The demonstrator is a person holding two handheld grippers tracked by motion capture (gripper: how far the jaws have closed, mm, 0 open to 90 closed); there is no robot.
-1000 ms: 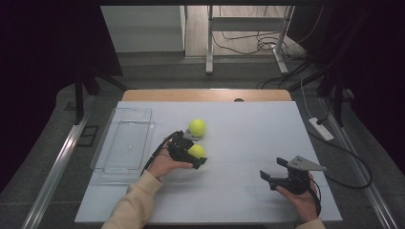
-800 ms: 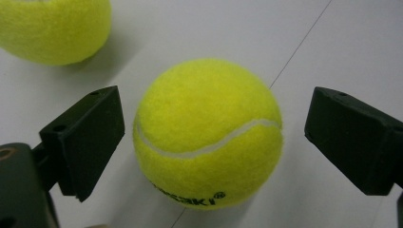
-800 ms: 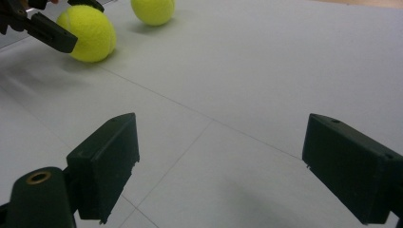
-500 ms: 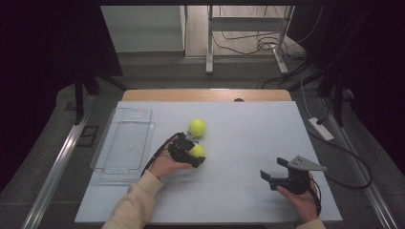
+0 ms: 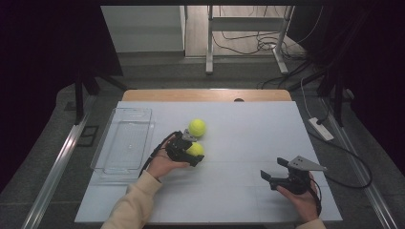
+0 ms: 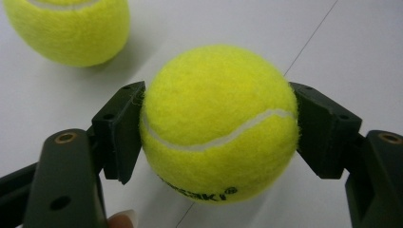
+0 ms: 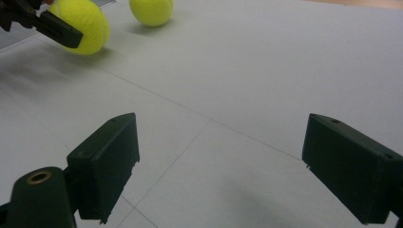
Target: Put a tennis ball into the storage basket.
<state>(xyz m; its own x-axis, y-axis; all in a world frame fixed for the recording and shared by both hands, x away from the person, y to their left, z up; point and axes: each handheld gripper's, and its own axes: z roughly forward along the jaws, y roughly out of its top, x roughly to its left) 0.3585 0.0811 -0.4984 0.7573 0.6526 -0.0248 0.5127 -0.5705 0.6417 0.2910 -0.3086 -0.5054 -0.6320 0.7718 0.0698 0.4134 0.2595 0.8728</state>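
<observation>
Down near the person, the right gripper (image 5: 279, 172) sits on the white table (image 5: 248, 129) with jaws spread wide, nothing between them. The left gripper (image 5: 191, 151) has just clamped onto a tennis ball (image 6: 218, 126). Second ball (image 5: 197, 127) just beyond, clear tray (image 5: 125, 143) off left.

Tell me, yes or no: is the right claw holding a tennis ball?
No, the right claw stands open over the bare table, with nothing between its jaws.
</observation>
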